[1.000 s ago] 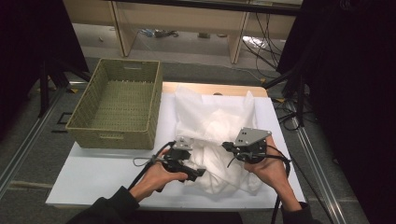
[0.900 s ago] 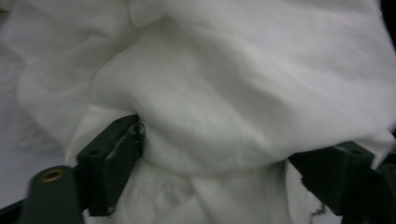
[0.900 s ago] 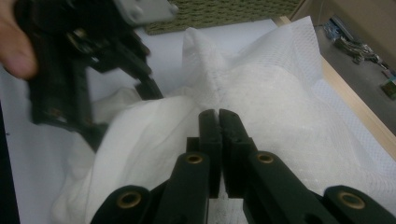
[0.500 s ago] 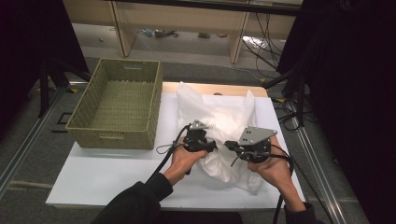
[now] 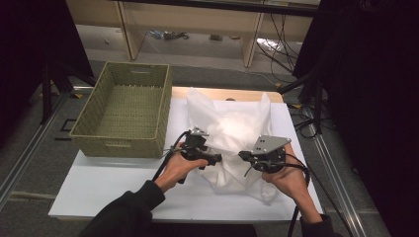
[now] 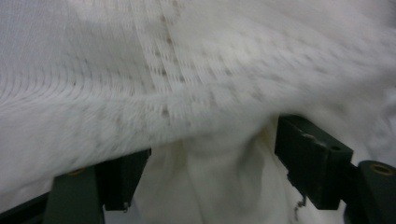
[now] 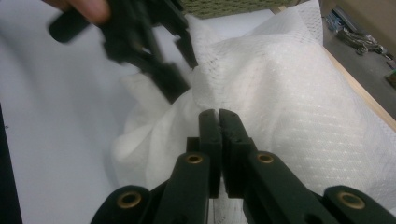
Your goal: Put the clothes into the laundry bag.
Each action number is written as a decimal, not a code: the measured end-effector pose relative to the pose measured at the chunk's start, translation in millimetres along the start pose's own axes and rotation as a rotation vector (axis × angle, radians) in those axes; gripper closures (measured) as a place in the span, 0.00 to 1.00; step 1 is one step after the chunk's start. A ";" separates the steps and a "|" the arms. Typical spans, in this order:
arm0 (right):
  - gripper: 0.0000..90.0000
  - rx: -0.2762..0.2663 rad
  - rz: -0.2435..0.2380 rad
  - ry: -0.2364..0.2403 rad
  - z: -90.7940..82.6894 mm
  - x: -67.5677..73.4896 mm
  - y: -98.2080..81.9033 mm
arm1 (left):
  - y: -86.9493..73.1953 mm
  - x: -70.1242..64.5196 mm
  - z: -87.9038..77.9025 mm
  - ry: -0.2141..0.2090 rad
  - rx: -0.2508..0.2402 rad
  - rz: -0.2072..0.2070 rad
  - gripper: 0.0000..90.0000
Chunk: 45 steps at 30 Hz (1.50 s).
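One white cloth (image 5: 232,140), one wicker basket (image 5: 123,111), one white board (image 5: 113,190), two grippers: left (image 5: 213,159), right (image 5: 243,155).

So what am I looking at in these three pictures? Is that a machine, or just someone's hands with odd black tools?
It is a person, not a machine. Each hand holds a hand-operated tool with two black jaws, and each tool carries its own small camera.

The wide picture comes from a camera fixed above the table. In it you see the left gripper, the right gripper, a white board, an empty woven basket and a crumpled white cloth.

The other two pictures look along each tool's own jaws. In the right gripper view, the jaws are pressed together with the cloth right at their tips, though whether fabric is actually pinched I cannot tell. In the left gripper view, the jaws stand apart and have just been opening, with a fold of cloth lying between them.
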State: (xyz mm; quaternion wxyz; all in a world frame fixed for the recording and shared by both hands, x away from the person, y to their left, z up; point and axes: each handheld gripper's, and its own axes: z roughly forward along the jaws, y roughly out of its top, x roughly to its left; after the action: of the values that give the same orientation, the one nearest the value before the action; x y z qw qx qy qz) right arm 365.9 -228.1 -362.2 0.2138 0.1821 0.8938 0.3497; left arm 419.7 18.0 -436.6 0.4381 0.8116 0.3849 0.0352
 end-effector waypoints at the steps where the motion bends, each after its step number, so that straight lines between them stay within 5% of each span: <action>1: 1.00 0.002 0.006 0.003 0.1 0.6 0.4 | -4.4 -2.2 -6.5 -0.004 0.012 0.013 0.24; 2: 1.00 0.001 0.000 0.004 0.4 0.5 0.8 | -14.3 -5.2 -15.3 -0.009 0.055 0.064 0.22; 5: 1.00 0.002 -0.002 0.007 0.9 2.1 2.0 | -27.1 -8.1 -16.0 -0.016 0.070 0.071 0.21; 9: 1.00 0.012 -0.014 0.007 4.6 4.8 3.4 | -40.1 -14.4 6.7 -0.046 0.108 0.073 0.22; 11: 1.00 0.011 -0.015 0.009 5.0 4.9 3.1 | -40.3 -29.0 24.3 -0.015 0.098 0.119 0.27; 13: 1.00 0.014 -0.010 0.010 4.8 4.6 2.9 | -39.1 -33.7 29.8 -0.027 0.087 0.111 0.33; 14: 0.99 0.008 -0.023 0.008 5.3 3.6 2.6 | -34.5 -39.3 39.2 -0.036 0.031 0.079 0.44; 16: 1.00 0.016 -0.013 0.021 4.5 4.6 1.7 | -26.5 -36.1 42.8 -0.068 0.006 0.106 0.71; 18: 1.00 0.013 -0.007 0.040 3.2 5.1 1.7 | -19.2 -39.2 44.9 -0.061 -0.075 0.044 0.87; 22: 1.00 -0.006 -0.014 0.033 -7.6 6.9 10.2 | -2.0 -43.7 42.3 -0.049 -0.121 0.040 0.91; 26: 1.00 -0.001 -0.010 0.023 -11.3 5.6 9.7 | 18.4 -28.2 56.8 0.031 -0.169 0.023 0.91; 28: 1.00 0.014 0.010 0.024 -9.2 5.3 6.9 | 18.5 -18.0 64.7 0.059 -0.159 -0.012 0.89; 30: 1.00 0.034 0.007 0.032 -0.4 5.2 1.9 | 15.6 -15.6 63.6 0.045 -0.126 -0.007 0.79; 33: 1.00 0.035 0.004 0.038 4.0 2.9 -1.1 | 4.6 -22.7 45.6 0.021 -0.035 0.060 0.55; 36: 1.00 0.041 0.010 0.033 3.3 2.4 -1.5 | -8.5 -30.8 30.1 0.024 0.024 0.084 0.34; 38: 1.00 0.042 0.007 0.030 3.3 2.4 -1.4 | -13.1 -33.4 25.3 0.012 0.045 0.073 0.27; 41: 1.00 0.038 0.006 0.027 6.5 3.7 -1.0 | -23.7 -42.8 18.3 -0.060 0.050 0.026 0.21; 45: 1.00 0.055 0.004 0.043 11.1 5.2 -1.3 | -23.9 -53.9 28.3 -0.070 0.041 -0.013 0.17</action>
State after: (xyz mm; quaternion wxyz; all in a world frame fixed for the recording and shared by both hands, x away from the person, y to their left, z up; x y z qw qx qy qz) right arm 366.9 -220.4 -371.9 0.1888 0.1822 0.9070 0.3292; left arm 378.9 -29.1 -456.5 0.4346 0.8186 0.3755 -0.0040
